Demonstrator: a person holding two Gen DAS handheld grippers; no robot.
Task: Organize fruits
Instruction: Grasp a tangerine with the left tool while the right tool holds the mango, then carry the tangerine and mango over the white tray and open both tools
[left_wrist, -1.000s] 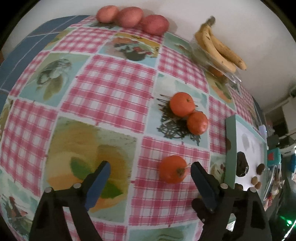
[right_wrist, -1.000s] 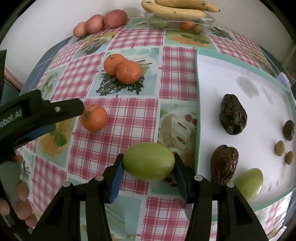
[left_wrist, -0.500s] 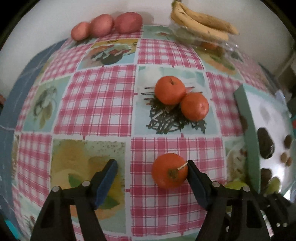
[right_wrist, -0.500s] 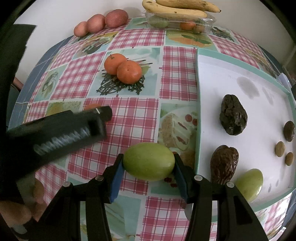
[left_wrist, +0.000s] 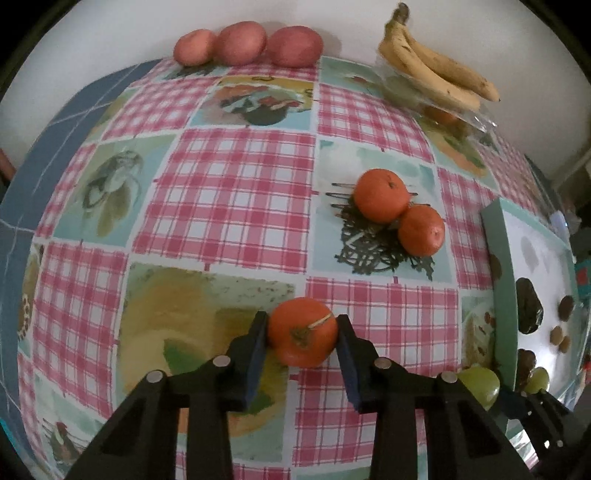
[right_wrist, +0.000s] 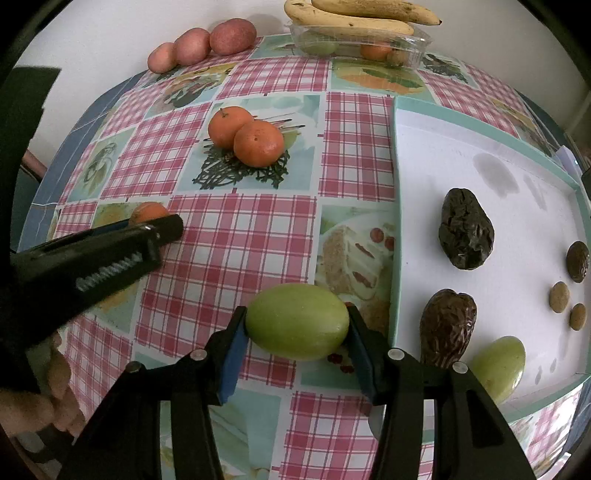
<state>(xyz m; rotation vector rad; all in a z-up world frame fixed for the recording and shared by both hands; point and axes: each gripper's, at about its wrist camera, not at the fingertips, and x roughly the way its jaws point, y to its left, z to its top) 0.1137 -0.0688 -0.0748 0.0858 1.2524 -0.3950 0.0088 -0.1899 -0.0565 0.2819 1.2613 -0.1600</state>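
My left gripper (left_wrist: 301, 339) is shut on an orange tangerine (left_wrist: 302, 331) low over the checked tablecloth; in the right wrist view that tangerine (right_wrist: 147, 213) peeks from behind the left gripper's body. My right gripper (right_wrist: 297, 328) is shut on a green oval fruit (right_wrist: 297, 320) just left of the white tray (right_wrist: 436, 155). Two more tangerines (left_wrist: 397, 212) sit together mid-table, also in the right wrist view (right_wrist: 245, 134). The tray holds dark dates (right_wrist: 466, 233), small nuts (right_wrist: 559, 296) and another green fruit (right_wrist: 498, 363).
Three reddish potatoes (left_wrist: 247, 47) lie along the far wall. Bananas (left_wrist: 436, 72) rest on a clear plastic box (right_wrist: 358, 46) of small fruit at the back. The tray's raised teal rim (right_wrist: 394, 236) stands right of the held green fruit.
My left gripper has moved forward and closed on the near tangerine, which was between open jaws before. My right gripper has kept still, holding the green fruit.
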